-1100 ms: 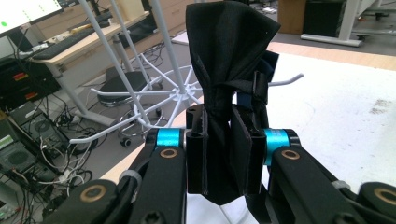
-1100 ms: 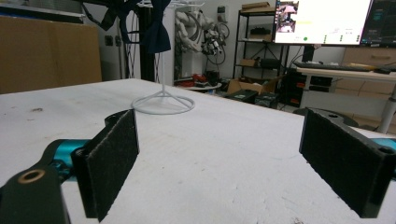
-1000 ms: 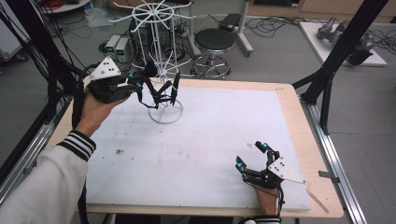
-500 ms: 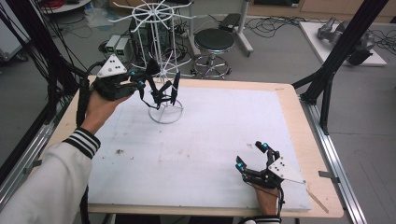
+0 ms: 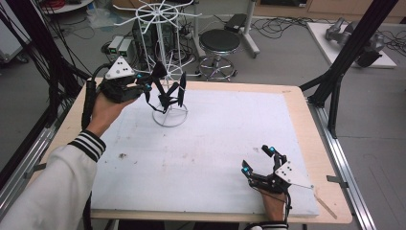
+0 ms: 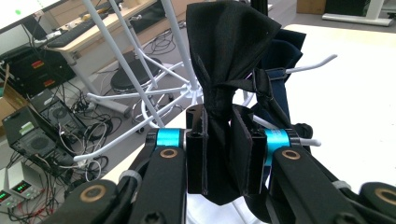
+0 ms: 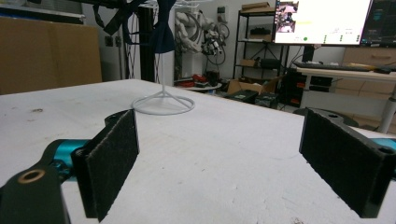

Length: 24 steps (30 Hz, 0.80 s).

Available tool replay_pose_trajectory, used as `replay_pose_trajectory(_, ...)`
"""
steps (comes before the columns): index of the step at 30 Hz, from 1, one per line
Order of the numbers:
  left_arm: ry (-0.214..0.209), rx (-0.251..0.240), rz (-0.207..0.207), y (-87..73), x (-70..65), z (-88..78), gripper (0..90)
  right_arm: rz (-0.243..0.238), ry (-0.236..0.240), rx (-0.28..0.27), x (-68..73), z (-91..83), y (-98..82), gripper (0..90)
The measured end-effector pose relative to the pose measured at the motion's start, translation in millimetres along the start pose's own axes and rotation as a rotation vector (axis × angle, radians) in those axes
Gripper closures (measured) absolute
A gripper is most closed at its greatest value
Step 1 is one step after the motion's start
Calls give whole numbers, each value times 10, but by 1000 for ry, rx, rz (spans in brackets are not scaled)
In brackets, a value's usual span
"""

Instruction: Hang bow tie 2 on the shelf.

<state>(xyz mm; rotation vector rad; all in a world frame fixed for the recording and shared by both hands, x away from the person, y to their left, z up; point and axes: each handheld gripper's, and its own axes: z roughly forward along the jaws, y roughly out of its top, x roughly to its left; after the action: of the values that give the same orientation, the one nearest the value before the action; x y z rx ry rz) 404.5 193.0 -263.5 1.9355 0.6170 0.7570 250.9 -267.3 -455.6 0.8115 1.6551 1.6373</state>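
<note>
We see the left tool (image 5: 154,81) raised at the far left of the desk (image 5: 306,143), beside a white wire rack (image 5: 165,57) that stands on a ring base on the white mat (image 5: 206,148). In the left gripper view this tool (image 6: 219,154) is clenched on a black bow tie (image 6: 229,56): its two pads press the cloth's narrow waist from either side, and the wider folds fan out above them. Just behind the black one hangs a dark blue bow tie (image 6: 280,56), draped over a white prong of the rack (image 6: 187,88). From above, dark cloth pieces (image 5: 172,93) hang off the rack's lower arms, right next to the left tool's tips; we cannot tell them apart there.

The left hand (image 5: 107,108) comes out of a white sleeve (image 5: 57,187) with dark striped cuffs and carries the grey three-cornered plate on top.

The right tool (image 5: 261,160) rests low near the front right edge of the mat, well apart from the rack. In the right gripper view it (image 7: 219,154) is released: its jaws stand wide apart with bare mat between them and nothing held. Beyond them the rack's ring base (image 7: 163,105) sits on the mat, with a dark blue bow tie (image 7: 163,32) hanging above it.

A black stool (image 5: 219,43) stands on the floor behind the desk.
</note>
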Motion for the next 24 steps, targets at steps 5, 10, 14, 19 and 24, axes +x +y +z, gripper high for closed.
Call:
replay_pose_trajectory(5, 0, 5, 1, -3, 6, -5, 763, 7, 0, 5, 8, -2, 0, 114)
replay_pose_trajectory(10, 5, 10, -3, -5, 8, 4, 754, 8, -2, 5, 10, -2, 0, 114)
replay_pose_trajectory(14, 19, 16, -1, 0, 0, 4, 717, 0, -2, -1, 2, 1, 1, 114)
replay_pose_trajectory(19, 46, 17, -24, 1, -4, -1, 624, 7, -1, 4, 9, -2, 0, 114)
replay_pose_trajectory(24, 60, 18, -27, 3, 7, -20, 509, 7, 1, 5, 7, -2, 0, 114)
